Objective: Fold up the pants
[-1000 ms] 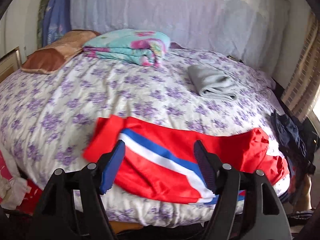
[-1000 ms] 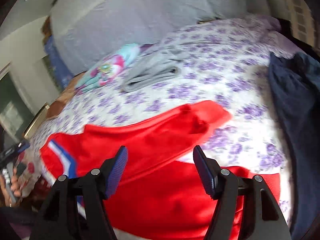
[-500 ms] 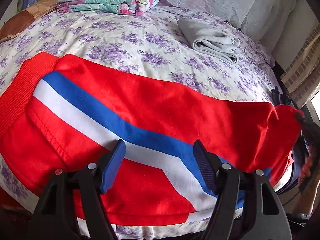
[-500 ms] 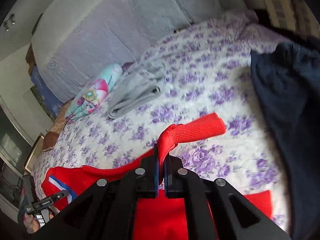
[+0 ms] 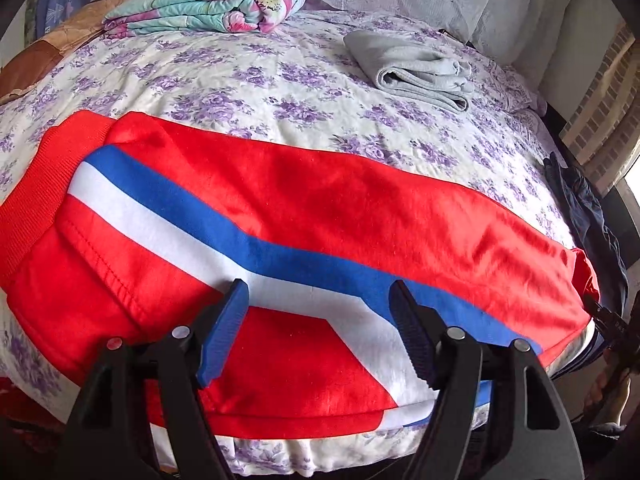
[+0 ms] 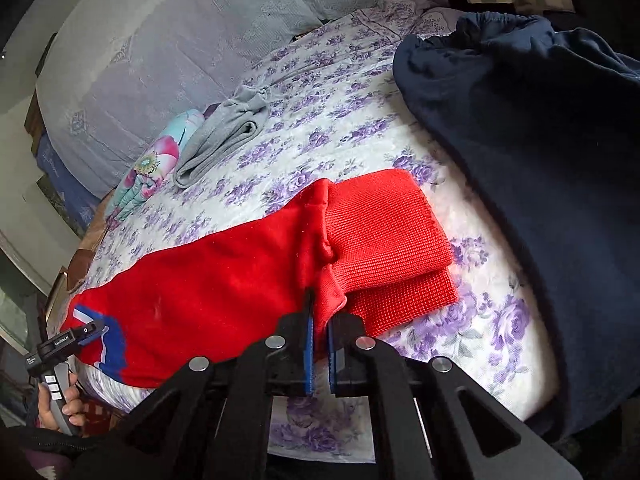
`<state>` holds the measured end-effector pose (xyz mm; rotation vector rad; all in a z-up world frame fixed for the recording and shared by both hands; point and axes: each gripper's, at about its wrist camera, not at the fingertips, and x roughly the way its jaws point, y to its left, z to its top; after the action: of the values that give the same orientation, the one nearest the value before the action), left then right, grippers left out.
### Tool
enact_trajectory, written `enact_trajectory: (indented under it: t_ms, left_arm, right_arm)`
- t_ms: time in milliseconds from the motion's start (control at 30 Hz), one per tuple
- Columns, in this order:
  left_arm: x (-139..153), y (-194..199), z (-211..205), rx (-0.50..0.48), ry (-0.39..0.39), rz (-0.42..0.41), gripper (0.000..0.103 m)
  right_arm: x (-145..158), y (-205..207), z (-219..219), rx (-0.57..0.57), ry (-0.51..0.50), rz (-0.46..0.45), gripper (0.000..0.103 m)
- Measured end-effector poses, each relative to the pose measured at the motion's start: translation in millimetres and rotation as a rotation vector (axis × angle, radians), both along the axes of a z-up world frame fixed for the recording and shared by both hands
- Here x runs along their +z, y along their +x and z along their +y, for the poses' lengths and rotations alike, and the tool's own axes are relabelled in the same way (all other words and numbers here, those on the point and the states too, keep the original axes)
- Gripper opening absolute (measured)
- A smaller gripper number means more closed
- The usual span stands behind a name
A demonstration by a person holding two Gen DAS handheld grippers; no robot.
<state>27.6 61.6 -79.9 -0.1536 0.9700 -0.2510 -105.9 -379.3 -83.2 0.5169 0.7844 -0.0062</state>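
Note:
Red pants (image 5: 320, 208) with a blue and white stripe lie stretched across the near edge of the bed, waistband at the left in the left wrist view. My left gripper (image 5: 318, 304) is open just above the pants' hip area, touching nothing. My right gripper (image 6: 319, 312) is shut on the red fabric next to the ribbed ankle cuffs (image 6: 384, 232), which lie flat, one on the other, on the sheet. The red leg (image 6: 208, 280) runs left from there. The left gripper shows at the far left of the right wrist view (image 6: 68, 340).
The bed has a purple-flowered sheet (image 5: 248, 80). Folded grey pants (image 5: 416, 68) and a folded floral blanket (image 5: 208, 4) lie farther back. A dark navy garment (image 6: 540, 160) covers the bed's right side. A brown pillow (image 5: 44, 52) is at the back left.
My right gripper, shut on the pants by the cuffs, lowered the cuffs flat onto the sheet. My left gripper stayed open and hovers over the hip area.

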Motion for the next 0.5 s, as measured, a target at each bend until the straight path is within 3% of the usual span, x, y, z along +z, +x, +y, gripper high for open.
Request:
enact_trajectory:
  t_ms: [100, 233, 267, 333, 400, 467, 500]
  left_arm:
    - [3, -10, 5, 0.002, 0.023, -0.001, 0.070]
    - [20, -27, 13, 0.015, 0.048, -0.045, 0.071]
    - [27, -30, 14, 0.021, 0.059, -0.070, 0.073]
    - [34, -31, 10, 0.026, 0.091, -0.112, 0.087]
    - [22, -23, 3, 0.032, 0.151, -0.092, 0.087]
    - [-3, -15, 4, 0.043, 0.181, -0.017, 0.086]
    - [-10, -19, 7, 0.040, 0.191, -0.025, 0.083]
  right_arm:
    - [18, -15, 6, 0.007, -0.043, -0.012, 0.021]
    - [73, -44, 32, -0.015, -0.277, -0.174, 0.045]
    - [84, -43, 38, 0.005, -0.278, -0.220, 0.049]
    - [95, -24, 52, 0.090, -0.202, -0.260, 0.068]
    - [81, 10, 66, 0.162, -0.168, -0.185, 0.068]
    - [44, 43, 71, 0.189, -0.121, -0.017, 0.068]
    - [17, 55, 68, 0.195, -0.067, 0.106, 0.068]
